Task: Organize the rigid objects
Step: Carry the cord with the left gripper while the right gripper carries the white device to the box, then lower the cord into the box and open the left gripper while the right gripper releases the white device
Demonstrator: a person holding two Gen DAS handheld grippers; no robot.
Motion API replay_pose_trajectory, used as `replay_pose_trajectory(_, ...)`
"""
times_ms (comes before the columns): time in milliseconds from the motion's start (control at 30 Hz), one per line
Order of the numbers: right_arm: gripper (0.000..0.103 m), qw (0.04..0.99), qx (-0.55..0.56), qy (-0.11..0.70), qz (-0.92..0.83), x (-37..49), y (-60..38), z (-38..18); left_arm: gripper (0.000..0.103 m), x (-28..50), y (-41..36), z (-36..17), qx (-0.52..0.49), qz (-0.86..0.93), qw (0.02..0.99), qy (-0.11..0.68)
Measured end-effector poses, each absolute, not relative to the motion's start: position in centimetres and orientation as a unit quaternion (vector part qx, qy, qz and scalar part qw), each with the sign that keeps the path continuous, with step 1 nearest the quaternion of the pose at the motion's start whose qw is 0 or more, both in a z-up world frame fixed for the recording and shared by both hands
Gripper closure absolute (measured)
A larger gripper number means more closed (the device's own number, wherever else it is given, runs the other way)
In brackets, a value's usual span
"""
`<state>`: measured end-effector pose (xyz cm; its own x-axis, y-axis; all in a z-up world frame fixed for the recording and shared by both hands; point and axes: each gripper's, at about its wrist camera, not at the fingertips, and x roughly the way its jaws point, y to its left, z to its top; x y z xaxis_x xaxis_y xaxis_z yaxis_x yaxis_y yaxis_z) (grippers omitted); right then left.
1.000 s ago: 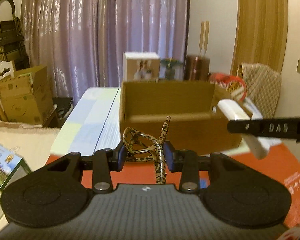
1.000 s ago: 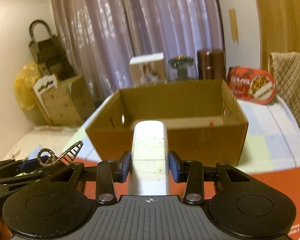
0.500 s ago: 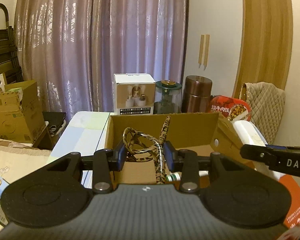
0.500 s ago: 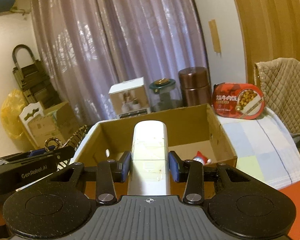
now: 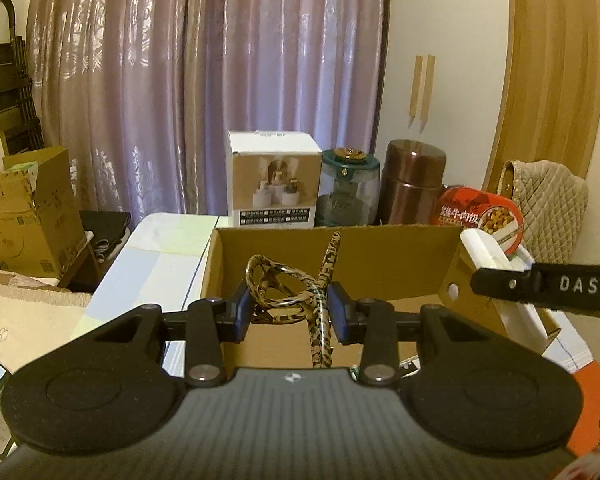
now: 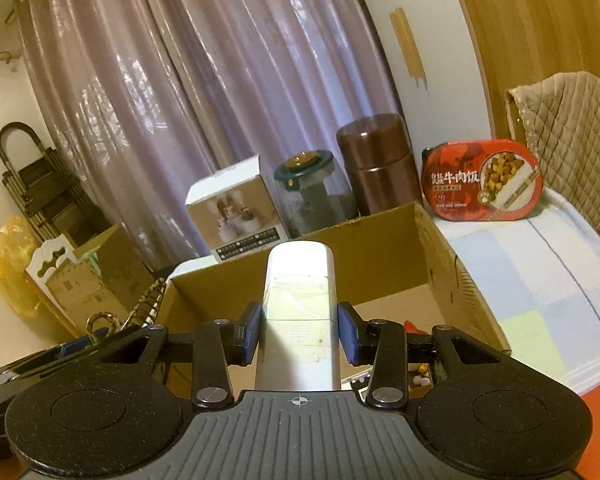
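Leopard-patterned coiled cord point(image 5: 290, 290), looped and stiff, sits pinched between the blue pads of the left claw point(image 5: 290, 312), one end sticking up toward twelve o'clock in front of the open brown cardboard box point(image 5: 396, 268). In the left wrist view the box lies just beyond the claw, its far wall rising behind the cord. At three o'clock there, the right claw point(image 5: 500, 280) reaches in, pressed onto a white rounded plastic remote-like bar point(image 5: 484, 250) that hangs over the box's right wall.

In the right wrist view the same white bar point(image 6: 298, 304) runs straight out toward twelve o'clock, clamped between the right claw's point(image 6: 298, 332) blue pads, its tip in front of the box point(image 6: 380, 264) opening. The left claw point(image 6: 112, 324) with the cord shows at nine o'clock.

Behind the box stand a white product carton point(image 5: 274, 178), a green-lidded glass jar point(image 5: 348, 188), a copper-brown metal canister point(image 5: 414, 182) and a red oval food tub point(image 6: 482, 180). Mauve curtains point(image 5: 204, 80) hang behind. A pale checked cloth point(image 6: 540, 280) covers the worktop at three o'clock.
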<state>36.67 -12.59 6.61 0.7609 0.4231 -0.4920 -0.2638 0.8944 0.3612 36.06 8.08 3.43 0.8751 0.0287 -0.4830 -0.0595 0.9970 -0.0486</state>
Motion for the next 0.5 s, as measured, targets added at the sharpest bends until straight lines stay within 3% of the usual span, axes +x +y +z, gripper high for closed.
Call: replay_pose_trajectory(500, 0.066, 0.926, 0.131, 0.305, 0.181, 37.6, -12.1, 4.7, 0.069, 36.6, 8.2, 1.7, -0.032, 0.023, 0.964, 0.263)
